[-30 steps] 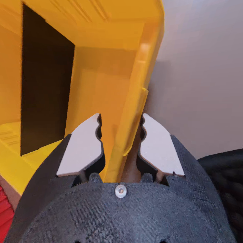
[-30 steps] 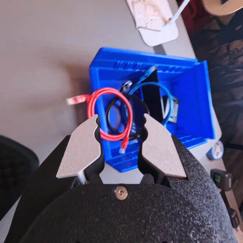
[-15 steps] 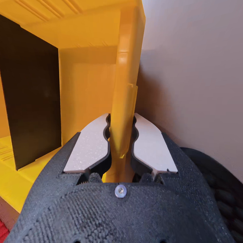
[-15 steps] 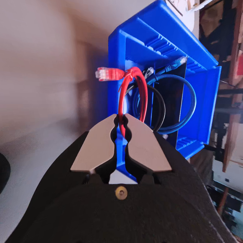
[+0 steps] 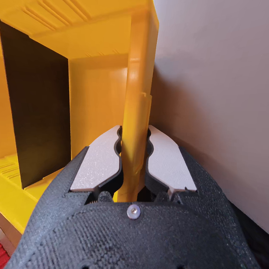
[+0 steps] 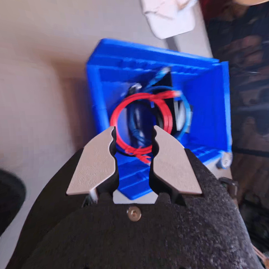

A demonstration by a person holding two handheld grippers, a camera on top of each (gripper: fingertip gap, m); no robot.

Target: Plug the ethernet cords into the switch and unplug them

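coiled red ethernet cord (image 6: 143,120) lies atop blue (image 6: 184,116) and black cords.

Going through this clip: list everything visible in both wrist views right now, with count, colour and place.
yellow bin: one, yellow, left wrist view, its side wall between the left gripper's fingers
divider: one, black, upright inside the yellow bin
blue bin: one, blue, on the table ahead of the right gripper
red cord: one, red, coiled, in the blue bin
blue cord: one, blue, coiled behind the red cord
black cord: one, black, blurred, in the blue bin
table: one, pale grey
left gripper: black with grey fingers, clamped on the yellow bin's wall
right gripper: black with grey fingers, open
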